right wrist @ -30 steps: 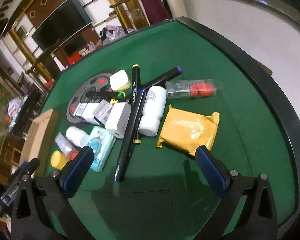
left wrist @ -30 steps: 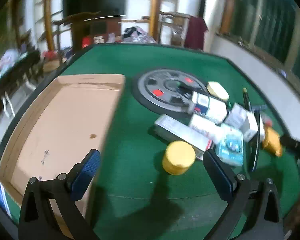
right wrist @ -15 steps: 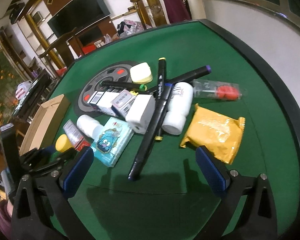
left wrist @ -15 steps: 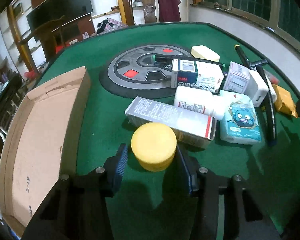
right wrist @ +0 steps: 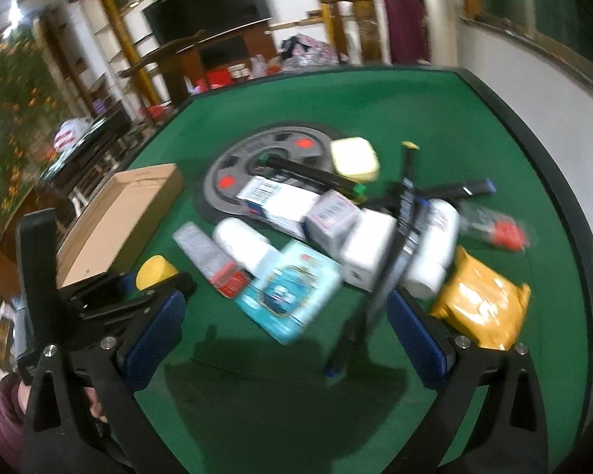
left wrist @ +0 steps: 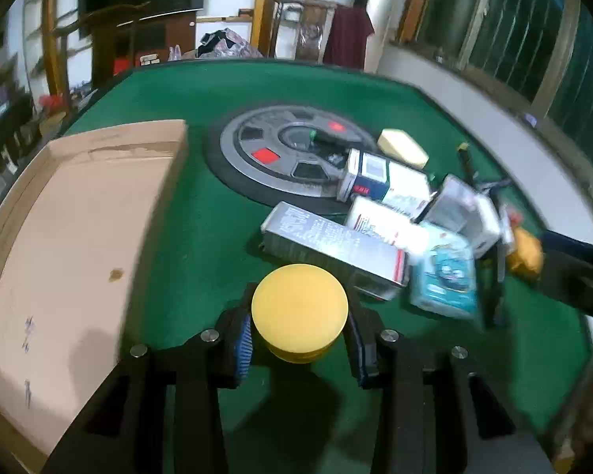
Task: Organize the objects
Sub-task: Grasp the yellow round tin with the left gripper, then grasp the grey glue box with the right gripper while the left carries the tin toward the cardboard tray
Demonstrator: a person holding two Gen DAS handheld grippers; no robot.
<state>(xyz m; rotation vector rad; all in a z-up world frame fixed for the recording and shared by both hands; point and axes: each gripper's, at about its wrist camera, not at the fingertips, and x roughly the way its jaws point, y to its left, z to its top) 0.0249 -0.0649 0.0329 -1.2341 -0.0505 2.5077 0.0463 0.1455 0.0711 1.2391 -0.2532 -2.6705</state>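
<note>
On my left gripper [left wrist: 299, 341] I see matte black angular finger arms, each fitted with a ribbed blue pad [left wrist: 243, 341] on its inner face and round silver screw heads along the top. My right gripper [right wrist: 284, 335] matches: black arms, textured blue pads [right wrist: 417, 333], silver screws. A maroon sleeve [right wrist: 4, 418] and bare skin show at lower left.
</note>
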